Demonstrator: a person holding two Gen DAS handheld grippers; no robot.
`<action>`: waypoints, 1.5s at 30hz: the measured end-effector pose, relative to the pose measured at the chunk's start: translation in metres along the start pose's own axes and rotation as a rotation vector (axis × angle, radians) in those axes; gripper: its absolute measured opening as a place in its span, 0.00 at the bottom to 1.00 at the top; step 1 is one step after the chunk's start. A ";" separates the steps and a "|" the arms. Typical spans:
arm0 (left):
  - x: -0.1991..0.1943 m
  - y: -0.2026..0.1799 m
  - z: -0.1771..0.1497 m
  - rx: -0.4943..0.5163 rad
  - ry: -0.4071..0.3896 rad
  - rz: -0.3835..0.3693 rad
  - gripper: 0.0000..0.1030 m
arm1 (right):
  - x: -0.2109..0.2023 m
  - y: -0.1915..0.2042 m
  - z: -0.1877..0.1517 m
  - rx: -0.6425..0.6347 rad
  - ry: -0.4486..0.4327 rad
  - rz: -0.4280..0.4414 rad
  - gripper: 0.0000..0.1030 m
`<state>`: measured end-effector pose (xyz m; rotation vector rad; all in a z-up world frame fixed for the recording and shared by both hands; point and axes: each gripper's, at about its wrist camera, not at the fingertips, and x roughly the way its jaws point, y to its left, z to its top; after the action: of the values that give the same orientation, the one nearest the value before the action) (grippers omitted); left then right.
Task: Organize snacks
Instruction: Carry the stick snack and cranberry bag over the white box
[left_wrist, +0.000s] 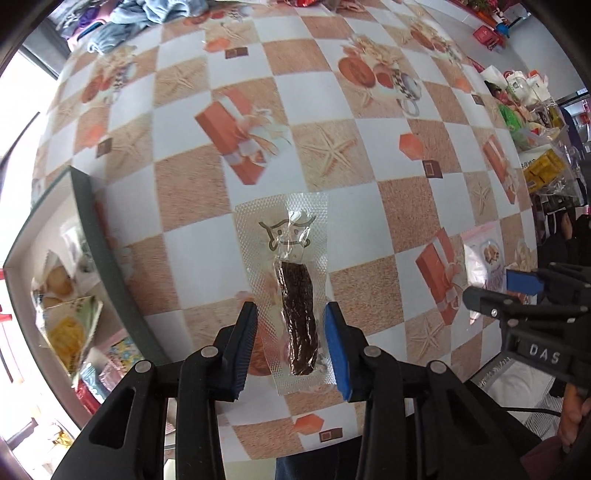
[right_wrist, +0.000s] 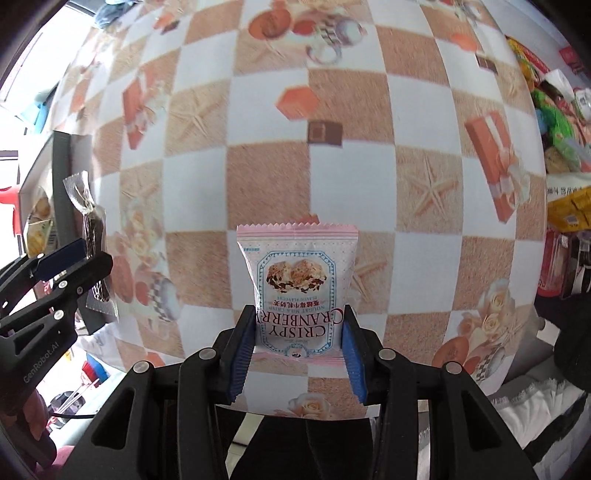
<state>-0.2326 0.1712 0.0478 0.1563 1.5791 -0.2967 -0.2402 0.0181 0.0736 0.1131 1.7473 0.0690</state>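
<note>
Clear plastic pouch: the jerky stick pack (left_wrist: 291, 291) is see-through, with a dark brown stick in its lower half and a line-drawn face printed on its upper half.
Left claw: the left claw (left_wrist: 291, 314) has its jaws apart on either side of the pack's lower half; the blue pads (left_wrist: 337, 343) sit beside the film edges, and whether they touch it cannot be told. From the right wrist view the pack seems raised off the cloth at the claw's tip.
Pink packet: the cranberry nougat crisp packet (right_wrist: 297, 284) is pink and white with a blue frame, a photo of the crisp and "CRISPY CRANBERRY" reading upside down to the camera.
Right claw: the right claw (right_wrist: 297, 325) has its jaws pressed against both sides of the packet's near end, clamped on it.
Counter: the counter (left_wrist: 306, 99) wears a checked cloth of white and sandy squares with starfish, gift boxes and teacups.
Box: the dark-rimmed box (left_wrist: 92, 236) stands at the left edge, holding several wrapped snacks, one of them yellow.
Snack pile: the heap of snack bags (left_wrist: 532, 122) lies at the counter's far right edge, well apart from both claws.
Spacing: the two claws are side by side over the near counter, each with its own item.
</note>
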 end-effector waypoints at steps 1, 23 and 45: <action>-0.001 -0.002 -0.004 -0.002 -0.005 -0.001 0.39 | -0.003 0.001 0.002 -0.003 -0.003 0.001 0.44; -0.036 0.051 -0.005 -0.096 -0.102 0.005 0.39 | -0.003 0.046 0.012 -0.096 -0.017 -0.040 0.44; -0.076 0.223 -0.074 -0.601 -0.245 0.134 0.39 | -0.030 0.250 0.063 -0.526 -0.072 -0.032 0.44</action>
<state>-0.2379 0.4114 0.1039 -0.2334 1.3447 0.2601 -0.1637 0.2623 0.1192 -0.2932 1.6059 0.4900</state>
